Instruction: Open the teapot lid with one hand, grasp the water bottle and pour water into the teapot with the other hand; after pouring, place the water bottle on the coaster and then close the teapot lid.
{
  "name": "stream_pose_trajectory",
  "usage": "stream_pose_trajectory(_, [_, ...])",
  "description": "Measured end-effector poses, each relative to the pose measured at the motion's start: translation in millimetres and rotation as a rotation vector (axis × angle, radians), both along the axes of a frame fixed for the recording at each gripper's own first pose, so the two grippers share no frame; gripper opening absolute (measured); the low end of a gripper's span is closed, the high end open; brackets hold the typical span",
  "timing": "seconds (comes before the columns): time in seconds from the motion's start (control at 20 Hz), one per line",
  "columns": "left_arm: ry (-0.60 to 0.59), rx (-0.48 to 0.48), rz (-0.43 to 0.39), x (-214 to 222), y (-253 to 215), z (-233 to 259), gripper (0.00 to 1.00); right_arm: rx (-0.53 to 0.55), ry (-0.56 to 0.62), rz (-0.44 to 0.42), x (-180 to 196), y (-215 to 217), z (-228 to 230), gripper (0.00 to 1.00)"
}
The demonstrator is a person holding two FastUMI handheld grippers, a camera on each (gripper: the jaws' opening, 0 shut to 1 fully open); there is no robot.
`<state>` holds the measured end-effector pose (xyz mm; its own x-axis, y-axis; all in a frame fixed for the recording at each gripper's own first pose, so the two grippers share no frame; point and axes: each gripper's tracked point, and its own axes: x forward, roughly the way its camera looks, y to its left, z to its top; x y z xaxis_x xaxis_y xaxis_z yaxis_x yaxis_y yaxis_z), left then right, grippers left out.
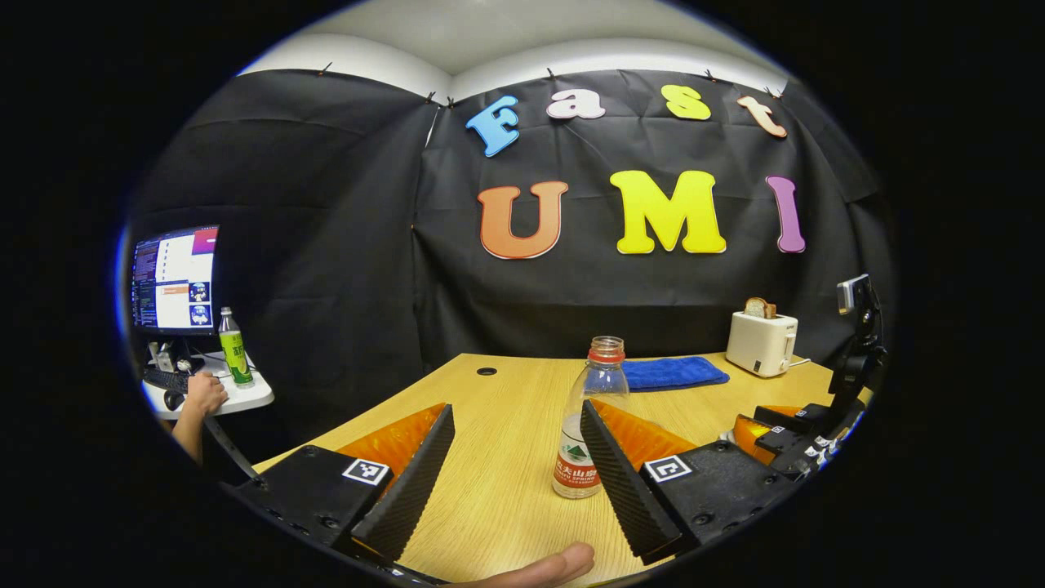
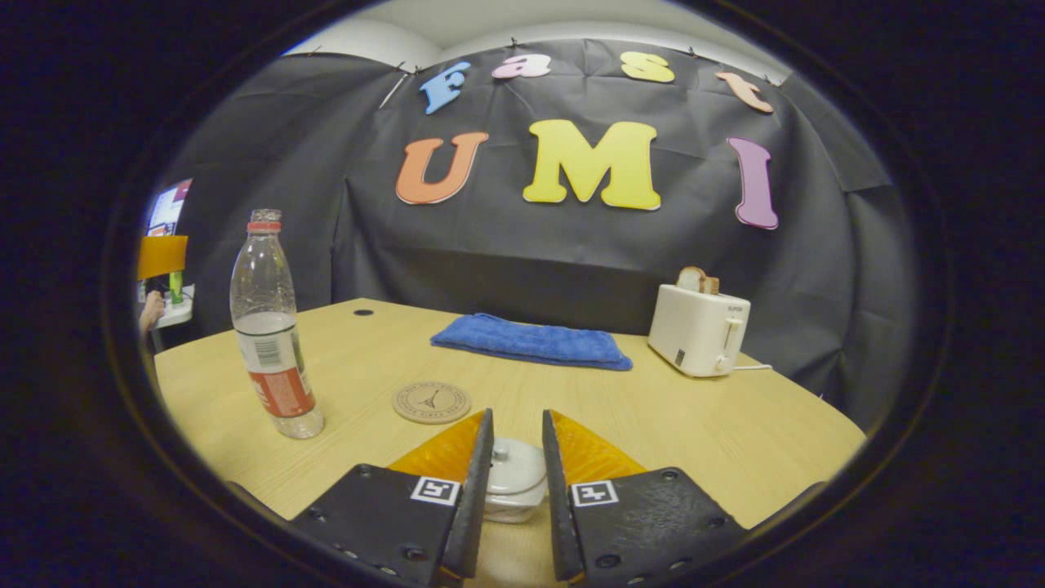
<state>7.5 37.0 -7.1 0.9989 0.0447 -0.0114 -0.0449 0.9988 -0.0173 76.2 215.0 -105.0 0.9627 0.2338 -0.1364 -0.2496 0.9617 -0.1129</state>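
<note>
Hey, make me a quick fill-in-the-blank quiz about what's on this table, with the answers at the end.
1. The water bottle stands upright with its cap ____.
2. The folded cloth on the table is ____ in colour.
3. The right tongs straddle the white ____, fingers not yet touching it.
4. The toaster holds slices of ____.

Answers: off; blue; teapot lid; bread

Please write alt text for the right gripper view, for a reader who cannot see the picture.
The right gripper has its two fingers on either side of a white teapot's lid, on a wooden table. A clear water bottle without a cap stands upright to the left, with a round coaster beside it. Farther back lie a folded blue towel and a white toaster.
</note>
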Motion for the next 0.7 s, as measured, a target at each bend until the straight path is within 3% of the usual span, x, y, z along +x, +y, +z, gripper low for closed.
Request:
stream_pose_trajectory(0.1, [0.001,0.001,-0.002,-1,-2,0,0.97,0.015,0.009,0.008,1,2,-1,0.35])
stream_pose_trajectory(0.15, [0.001,0.002,-0.003,-2,-2,0,0.97,0.016,0.01,0.01,2,4,-1,0.29])
stream_pose_trajectory(0.2, [0.001,0.003,-0.004,-1,-2,1,0.97,0.018,0.011,0.015,1,6,-3,0.35])
stream_pose_trajectory(0.4, [0.003,0.008,-0.002,-1,-1,-1,0.97,0.043,0.013,0.023,3,14,-6,0.37])
stream_pose_trajectory(0.5, [0.005,0.003,-0.002,-1,0,-1,0.97,0.068,0.018,0.024,1,12,-4,0.21])
stream_pose_trajectory(0.65, [0.005,0.0,0.0,-1,0,0,0.97,0.076,0.012,0.006,5,8,0,0.24])
stream_pose_trajectory(0.7, [0.004,-0.001,-0.005,0,0,-2,0.97,0.088,0.012,0.02,4,8,-4,0.15])
